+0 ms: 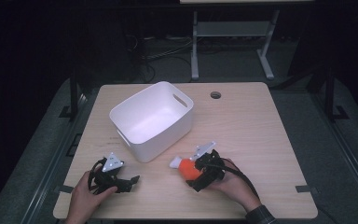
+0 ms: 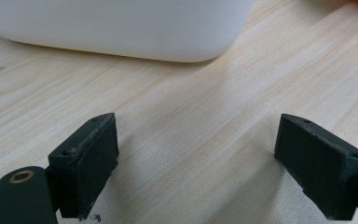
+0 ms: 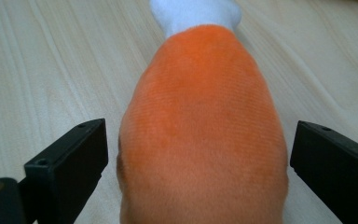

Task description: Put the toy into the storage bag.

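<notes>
Plush (image 1: 189,169) is lying on the tabletop (image 1: 261,140) near my edge, right of centre, orange body with a white tip (image 1: 175,162). Long axis is running from my right claw (image 1: 196,167) up and left, white tip pointing toward the bin (image 1: 152,120). In the right gripper view the plush (image 3: 203,126) is sitting straight between the jaws, axis lining up with the claw's own line of sight, white end farthest out.

Right claw is spread wide, one jaw on each flank of the orange body, a sliver of gap showing on both sides, so not pinching yet. I'm judging the next move as a plain close across the short axis, no rotation needed.

Left claw (image 1: 121,179) is resting on the tabletop well left of the plush, also spread, nothing between the jaws, facing the bin wall (image 2: 121,28) close ahead. Right hand (image 1: 230,184) is clearly the nearer one, so the grab is its job. Bin is sitting just up-left of the plush, empty as far as I'm seeing.
</notes>
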Tool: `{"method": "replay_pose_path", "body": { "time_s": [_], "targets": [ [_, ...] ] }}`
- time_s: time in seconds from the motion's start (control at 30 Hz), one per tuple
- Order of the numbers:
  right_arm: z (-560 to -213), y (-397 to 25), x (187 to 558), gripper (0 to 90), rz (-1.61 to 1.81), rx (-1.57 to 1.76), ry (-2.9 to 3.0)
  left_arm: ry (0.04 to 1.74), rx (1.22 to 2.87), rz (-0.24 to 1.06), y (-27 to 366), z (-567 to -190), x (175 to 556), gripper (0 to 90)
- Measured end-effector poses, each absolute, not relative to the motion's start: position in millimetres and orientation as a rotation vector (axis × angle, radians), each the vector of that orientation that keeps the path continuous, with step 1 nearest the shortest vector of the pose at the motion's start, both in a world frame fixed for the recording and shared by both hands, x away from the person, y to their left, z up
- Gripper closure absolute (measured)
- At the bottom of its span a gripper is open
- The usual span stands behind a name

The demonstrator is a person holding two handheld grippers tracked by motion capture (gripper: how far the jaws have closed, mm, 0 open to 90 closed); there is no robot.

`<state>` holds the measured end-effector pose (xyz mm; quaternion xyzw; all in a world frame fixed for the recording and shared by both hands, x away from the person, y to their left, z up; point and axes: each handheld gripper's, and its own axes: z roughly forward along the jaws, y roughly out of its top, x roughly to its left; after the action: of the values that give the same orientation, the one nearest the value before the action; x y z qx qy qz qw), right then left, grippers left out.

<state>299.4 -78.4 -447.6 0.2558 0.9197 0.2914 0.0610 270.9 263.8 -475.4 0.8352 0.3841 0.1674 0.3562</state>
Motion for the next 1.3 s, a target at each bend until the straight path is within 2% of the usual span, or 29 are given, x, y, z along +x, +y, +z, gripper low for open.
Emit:
{"method": "replay_pose_path", "body": {
  "time_s": [0.4,0.47,0.53,0.6,1.3],
  "targets": [
    [-459,-72,300,5.7,0.830,0.761,2.792,0.991,2.158,0.431,264,-475,271,12.7],
    [-460,-73,300,7.0,0.830,0.760,2.788,0.991,2.158,0.431,264,-475,271,12.7],
    [-461,-73,299,14.3,0.825,0.760,2.790,0.990,2.159,0.431,264,-475,271,12.7],
    [-461,-74,299,15.7,0.837,0.763,2.784,0.990,2.159,0.431,264,-475,271,12.7],
    [-455,-79,297,19.3,0.841,0.765,2.797,0.990,2.160,0.432,264,-475,271,12.7]
  ]
}}
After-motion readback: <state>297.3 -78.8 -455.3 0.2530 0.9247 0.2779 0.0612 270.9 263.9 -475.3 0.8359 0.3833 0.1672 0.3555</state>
